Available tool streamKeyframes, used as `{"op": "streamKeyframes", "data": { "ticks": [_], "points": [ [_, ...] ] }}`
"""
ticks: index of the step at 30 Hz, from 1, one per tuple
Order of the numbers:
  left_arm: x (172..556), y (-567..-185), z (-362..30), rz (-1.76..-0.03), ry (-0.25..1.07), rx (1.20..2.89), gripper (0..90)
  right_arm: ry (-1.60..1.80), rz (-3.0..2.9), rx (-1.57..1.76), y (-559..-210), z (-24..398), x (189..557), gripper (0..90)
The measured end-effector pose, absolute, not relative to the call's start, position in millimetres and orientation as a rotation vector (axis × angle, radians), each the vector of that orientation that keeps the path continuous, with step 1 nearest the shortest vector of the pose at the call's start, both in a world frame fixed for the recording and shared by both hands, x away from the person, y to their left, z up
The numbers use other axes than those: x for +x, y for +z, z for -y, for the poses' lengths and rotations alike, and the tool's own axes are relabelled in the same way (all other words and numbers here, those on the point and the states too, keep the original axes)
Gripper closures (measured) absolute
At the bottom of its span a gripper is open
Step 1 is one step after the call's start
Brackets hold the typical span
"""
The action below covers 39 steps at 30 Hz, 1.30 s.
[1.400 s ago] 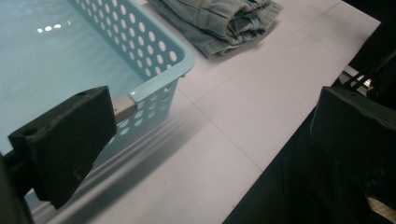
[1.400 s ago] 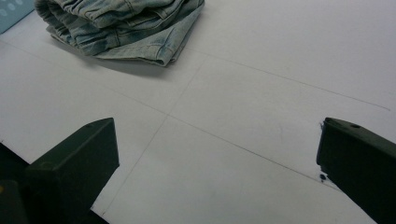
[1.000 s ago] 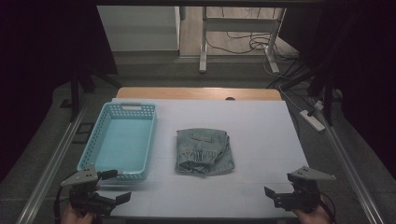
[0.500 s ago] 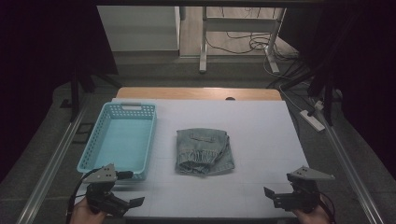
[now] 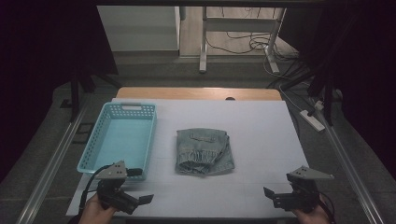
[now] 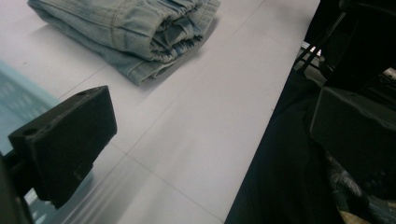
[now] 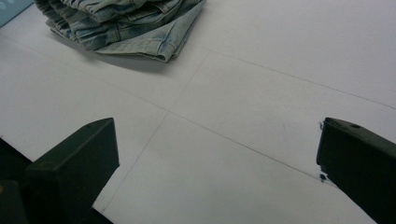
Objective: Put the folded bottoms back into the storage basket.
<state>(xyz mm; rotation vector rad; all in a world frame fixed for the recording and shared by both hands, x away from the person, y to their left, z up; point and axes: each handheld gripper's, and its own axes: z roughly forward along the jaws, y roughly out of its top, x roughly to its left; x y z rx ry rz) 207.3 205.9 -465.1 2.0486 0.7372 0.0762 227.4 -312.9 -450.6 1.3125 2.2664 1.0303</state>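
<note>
Holding: each hand grips a tool at the near table edge, nothing between the jaws.
Left gripper (image 5: 140,186): near-left corner, just in front of the basket's near end; jaws wide apart, empty, angled toward the jeans.
Right gripper (image 5: 271,198): near-right corner, low over bare white table (image 5: 261,140); jaws wide apart, empty, pointing left toward the jeans.
Jeans (image 5: 204,150): folded, pale blue denim, flat on the table's middle, well apart from both grippers; the folded edges face the near side.
Basket (image 5: 95,140): light blue, perforated walls, left side of the table, just beside the jeans but not touching.
Far: cables (image 5: 238,44) on the floor beyond the table.
</note>
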Motion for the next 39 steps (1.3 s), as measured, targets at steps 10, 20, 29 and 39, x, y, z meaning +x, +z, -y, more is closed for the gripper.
{"op": "streamKeyframes", "data": {
  "ticks": [10,20,29,39],
  "points": [
    [218.1,-467.0,-186.5,-0.735,0.046,2.081,0.0,1.029,-2.268,1.314,-450.9,312.6,227.7,0.0],
    [230.0,-467.4,-168.6,-0.758,0.070,2.094,0.0,1.027,-2.270,1.314,-450.9,312.3,227.8,0.0],
    [250.2,-469.0,-145.4,-0.758,0.074,2.112,0.0,1.027,-2.273,1.305,-451.0,312.0,227.6,0.0],
    [268.9,-468.9,-124.3,-0.782,0.080,2.131,0.0,1.022,-2.274,1.297,-451.0,311.4,227.3,0.0]
  ]
}}
